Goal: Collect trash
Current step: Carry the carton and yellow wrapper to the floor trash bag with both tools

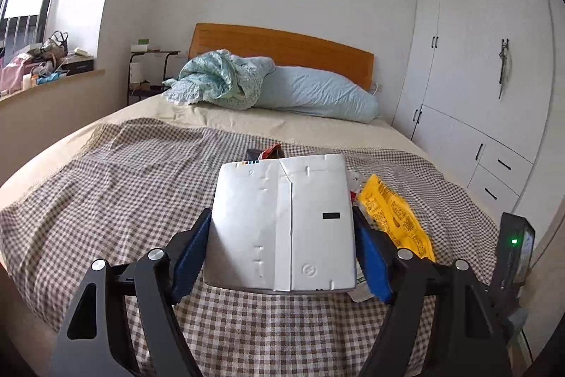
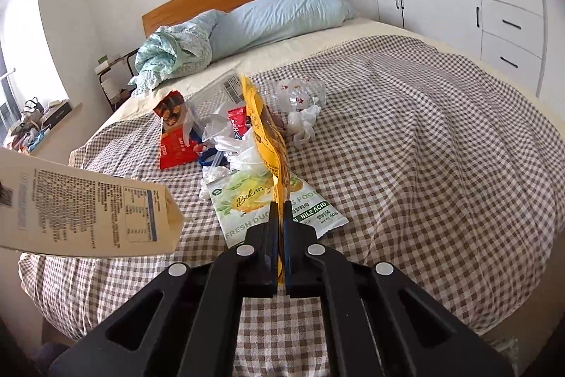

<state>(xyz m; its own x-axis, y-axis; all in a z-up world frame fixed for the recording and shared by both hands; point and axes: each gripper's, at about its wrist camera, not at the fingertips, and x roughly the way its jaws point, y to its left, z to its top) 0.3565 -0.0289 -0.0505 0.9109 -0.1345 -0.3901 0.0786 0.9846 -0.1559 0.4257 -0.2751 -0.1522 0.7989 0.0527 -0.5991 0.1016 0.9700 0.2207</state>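
Observation:
In the left wrist view a white carton [image 1: 282, 221] hangs above the checked cloth, and my left gripper [image 1: 281, 212] is shut on it, blue pads [image 1: 192, 253] pressing both sides. The same carton [image 2: 88, 211] shows its printed side at the left of the right wrist view. My right gripper [image 2: 280, 204] is shut on the lower end of a yellow snack packet [image 2: 268, 136], which stands up on edge from the jaws; the yellow packet [image 1: 395, 218] lies just right of the carton. Beneath it lie a green-and-white pouch [image 2: 275, 211], a red snack bag [image 2: 176, 143], clear plastic bags [image 2: 233, 147] and a crushed clear bottle [image 2: 300, 94].
The trash sits on a brown checked cloth [image 2: 406, 136] spread over a bed. A blue pillow [image 2: 282, 16] and bundled blanket [image 2: 169, 55] lie by the wooden headboard [image 1: 282, 45]. White wardrobes [image 1: 469, 76] stand to the right; a side table [image 1: 148, 69] and a cluttered windowsill [image 1: 46, 66] to the left.

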